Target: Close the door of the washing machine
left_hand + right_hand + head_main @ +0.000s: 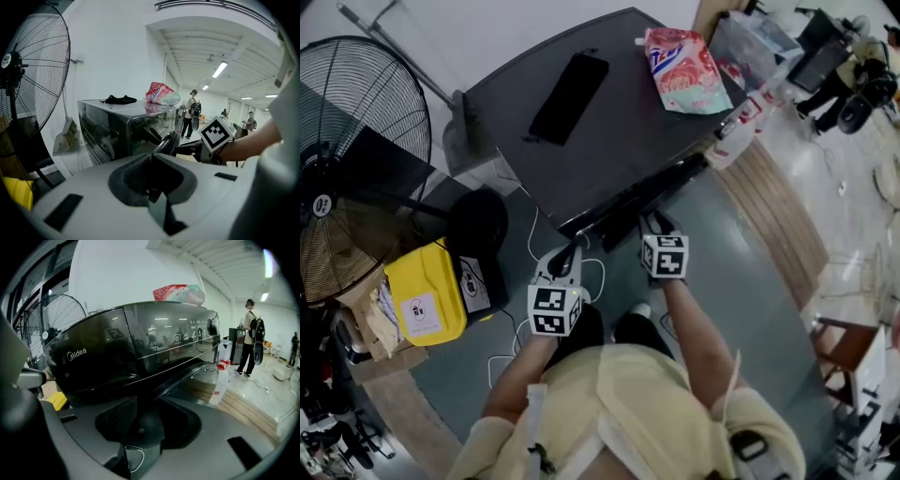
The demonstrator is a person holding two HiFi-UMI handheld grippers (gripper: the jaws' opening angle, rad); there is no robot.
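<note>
Grey floor (741,272), washer (609,103) door (661,195) ajar
Right tongs (657,225) are spread about the door rim; left tongs (565,257) are held open, empty

1. In the head view we see only the top of the washing machine (609,131). Its front and drum lie hidden beneath, ahead of both tongs.
2. The jaws of the right gripper (140,420) stand apart about the dark rim of the door (199,373). Whether they press on it is lost to us in shadow.
3. Left of the left gripper (565,258), the fan (352,159) is cut off by the picture's edge.
4. Beyond the left gripper, on the machine's top, lies a black thing (569,97) too dark for us to name.
5. Beyond the right gripper, the print on the pouch (684,70) is too blurred to read.
6. Far beyond the right gripper, the people (248,336) are too small to tell apart.
</note>
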